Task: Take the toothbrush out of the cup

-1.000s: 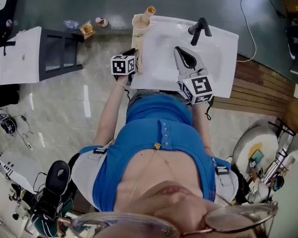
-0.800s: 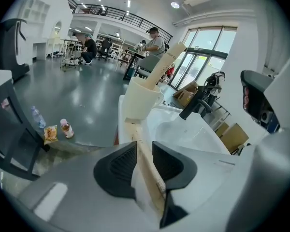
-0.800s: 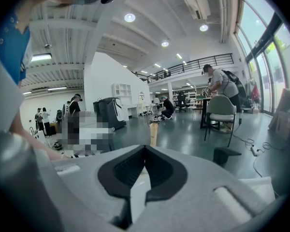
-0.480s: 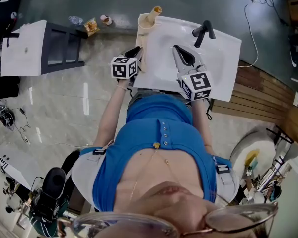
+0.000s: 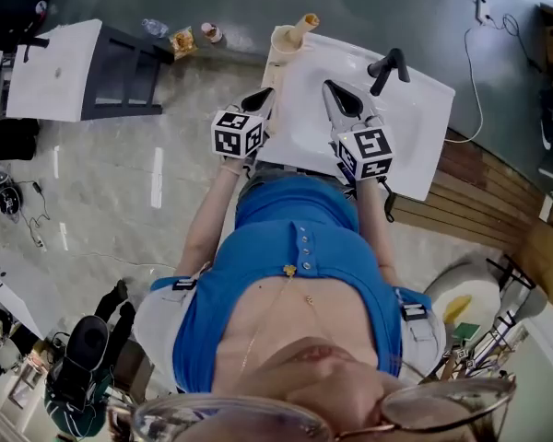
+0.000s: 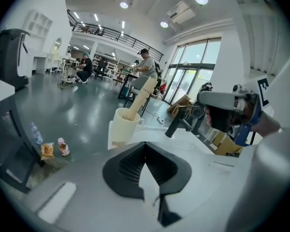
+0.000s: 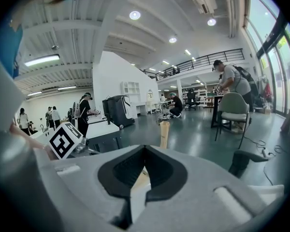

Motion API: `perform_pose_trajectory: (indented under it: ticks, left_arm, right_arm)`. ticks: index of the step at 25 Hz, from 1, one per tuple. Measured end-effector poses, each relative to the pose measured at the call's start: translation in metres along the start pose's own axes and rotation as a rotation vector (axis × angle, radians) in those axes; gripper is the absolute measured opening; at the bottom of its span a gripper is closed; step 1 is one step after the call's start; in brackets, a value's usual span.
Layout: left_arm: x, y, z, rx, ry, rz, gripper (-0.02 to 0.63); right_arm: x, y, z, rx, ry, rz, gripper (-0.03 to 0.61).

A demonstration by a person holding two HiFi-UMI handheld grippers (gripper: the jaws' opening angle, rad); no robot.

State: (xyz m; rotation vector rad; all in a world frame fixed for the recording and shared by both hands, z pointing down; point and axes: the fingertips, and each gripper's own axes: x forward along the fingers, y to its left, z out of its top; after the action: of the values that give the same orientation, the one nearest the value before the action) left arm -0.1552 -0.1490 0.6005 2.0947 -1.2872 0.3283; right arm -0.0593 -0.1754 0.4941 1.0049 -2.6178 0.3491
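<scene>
The toothbrush (image 5: pixel 305 23) stood in the cream cup (image 5: pixel 285 40) on the upper-left corner of the white sink (image 5: pixel 415 118), at top centre of the head view. Its long axis leaned, with the lower end inside the cup and the free end pointing to the upper right of frame. The left gripper (image 5: pixel 264 94), below the cup and apart from it, had just closed its jaws on nothing. The right gripper (image 5: pixel 330 87) was likewise clenched empty over the basin.
</scene>
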Motion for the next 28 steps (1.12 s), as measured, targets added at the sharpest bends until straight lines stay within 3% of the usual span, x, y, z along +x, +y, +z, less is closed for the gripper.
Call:
perform_pose_trajectory:
  ticks: [13,28]
  left_arm:
    - [-0.042,-0.04,0.039,0.08,-0.17,-0.036,0.002]
    - [-0.078,-0.053,0.047,0.055,-0.228,-0.005,0.002]
  right_arm:
    - [0.027,0.013,0.0,-0.038,0.022,0.074,0.002]
    - [0.062,0.006,0.0,-0.072,0.042,0.072,0.002]
